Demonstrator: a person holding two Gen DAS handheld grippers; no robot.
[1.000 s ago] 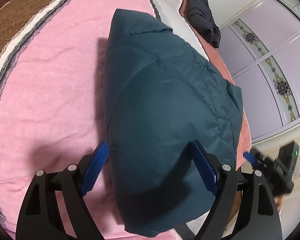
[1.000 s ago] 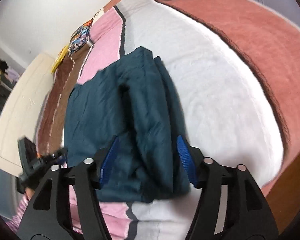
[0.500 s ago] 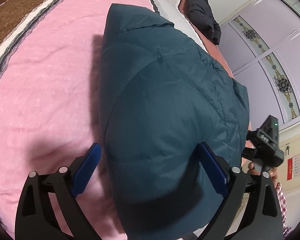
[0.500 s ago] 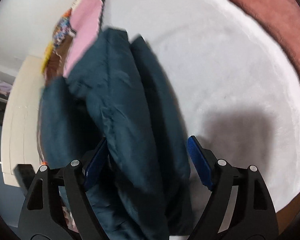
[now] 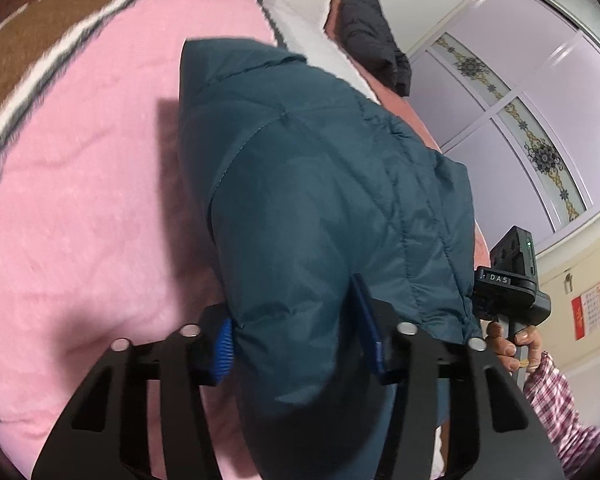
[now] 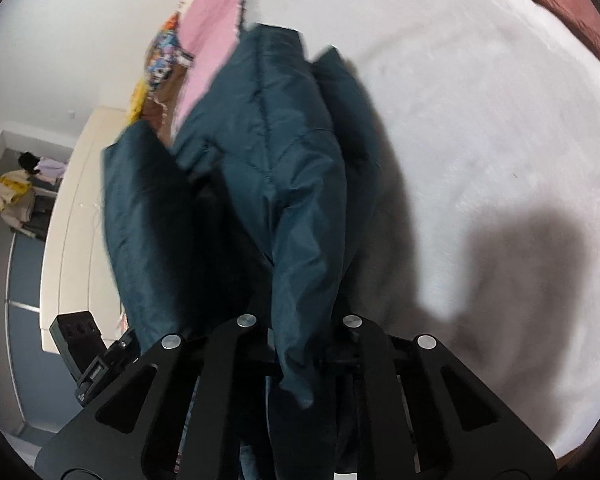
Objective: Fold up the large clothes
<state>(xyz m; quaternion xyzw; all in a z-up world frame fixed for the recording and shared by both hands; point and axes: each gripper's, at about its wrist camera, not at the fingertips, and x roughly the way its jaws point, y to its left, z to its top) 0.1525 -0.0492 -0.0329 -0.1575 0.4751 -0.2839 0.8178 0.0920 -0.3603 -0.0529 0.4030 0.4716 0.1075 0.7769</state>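
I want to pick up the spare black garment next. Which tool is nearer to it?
Judged loosely: right. The right tool grips the teal jacket's edge on the side where the black garment lies; the left tool grips the opposite edge.

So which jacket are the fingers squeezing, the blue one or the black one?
The blue jacket. Both grippers have just closed on its near edge. The black jacket lies untouched at the bed's far end.

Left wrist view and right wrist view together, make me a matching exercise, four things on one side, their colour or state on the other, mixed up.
Things:
1. padded jacket
2. left tool
3. dark garment at the far end of the bed
4. blanket under the jacket's left side

States:
A. pink
B. teal
C. closed on the jacket's near edge
D. lying apart, untouched

Pairs: 1-B, 2-C, 3-D, 4-A
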